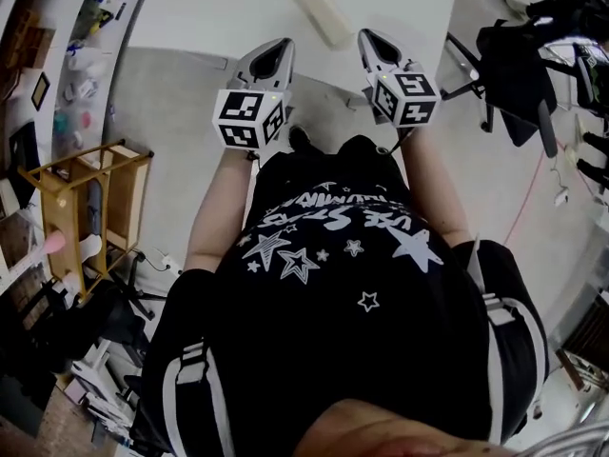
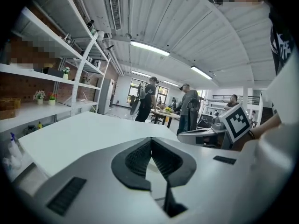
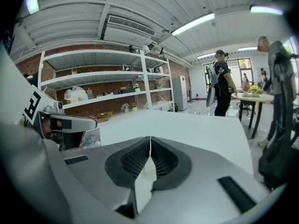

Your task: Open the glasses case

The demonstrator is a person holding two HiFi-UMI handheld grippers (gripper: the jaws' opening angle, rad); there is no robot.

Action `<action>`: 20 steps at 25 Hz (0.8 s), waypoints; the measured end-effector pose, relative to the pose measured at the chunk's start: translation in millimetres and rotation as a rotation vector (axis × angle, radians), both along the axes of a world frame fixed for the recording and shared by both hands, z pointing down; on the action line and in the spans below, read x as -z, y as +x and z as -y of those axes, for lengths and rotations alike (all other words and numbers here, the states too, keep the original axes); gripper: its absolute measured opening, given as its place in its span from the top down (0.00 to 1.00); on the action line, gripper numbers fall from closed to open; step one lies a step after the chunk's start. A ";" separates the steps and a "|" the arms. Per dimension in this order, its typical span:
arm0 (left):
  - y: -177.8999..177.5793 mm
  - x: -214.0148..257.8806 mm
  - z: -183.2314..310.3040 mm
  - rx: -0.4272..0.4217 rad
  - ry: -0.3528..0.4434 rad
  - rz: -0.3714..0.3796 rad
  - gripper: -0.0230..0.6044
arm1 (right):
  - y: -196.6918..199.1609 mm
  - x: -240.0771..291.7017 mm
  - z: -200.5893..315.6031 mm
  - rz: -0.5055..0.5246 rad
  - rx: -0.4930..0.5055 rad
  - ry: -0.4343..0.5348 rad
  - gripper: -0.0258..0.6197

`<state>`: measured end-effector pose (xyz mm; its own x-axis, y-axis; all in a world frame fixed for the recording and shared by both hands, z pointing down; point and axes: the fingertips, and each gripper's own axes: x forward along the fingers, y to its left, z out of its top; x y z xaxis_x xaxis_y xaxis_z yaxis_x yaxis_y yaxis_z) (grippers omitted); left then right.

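- Ahead, a glasses case [image 1: 324, 15] lies on the white desk [image 1: 219, 8].
- Left tool [image 2: 150, 140] and right tool [image 3: 150, 139]: pressed together.
- Shelves [image 3: 98, 76] line a brick wall [image 3: 88, 109] (people [image 3: 219, 83] beyond).

The left gripper [image 2: 150, 139] has its jaws tip to tip, with nothing between them. Beyond lies a white table [image 2: 70, 139], with shelves [image 2: 46, 73] at its left and people [image 2: 147, 99] standing far behind.

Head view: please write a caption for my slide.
Grey left gripper and right gripper, both shut, point toward a pale oblong glasses case on a white table.
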<state>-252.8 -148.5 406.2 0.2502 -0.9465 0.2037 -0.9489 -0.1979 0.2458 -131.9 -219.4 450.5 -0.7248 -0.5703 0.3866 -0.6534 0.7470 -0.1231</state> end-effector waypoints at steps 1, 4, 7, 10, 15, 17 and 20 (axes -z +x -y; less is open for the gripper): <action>-1.6 -2.5 3.6 -0.014 -0.003 0.001 0.94 | -0.8 -2.3 -0.2 -0.008 -0.009 -0.004 0.95; -4.3 -11.3 15.0 -0.041 -0.016 -0.002 0.94 | -2.1 -11.6 -1.1 -0.030 -0.017 -0.027 0.95; -2.1 -21.2 28.0 -0.079 -0.035 0.006 0.94 | -1.6 -17.7 3.0 -0.030 -0.028 -0.041 0.95; -0.1 -30.3 41.1 -0.109 -0.058 0.023 0.94 | -3.1 -19.6 8.9 -0.024 -0.036 -0.039 0.95; 3.5 -48.5 63.3 -0.142 -0.102 0.067 0.94 | -6.7 -35.7 19.4 -0.029 -0.035 -0.075 0.95; 1.6 -57.9 73.9 -0.150 -0.124 0.090 0.94 | -9.9 -40.6 24.8 -0.034 -0.033 -0.082 0.95; -0.6 -72.7 89.2 -0.163 -0.162 0.113 0.94 | -10.1 -45.6 35.5 -0.035 -0.045 -0.094 0.95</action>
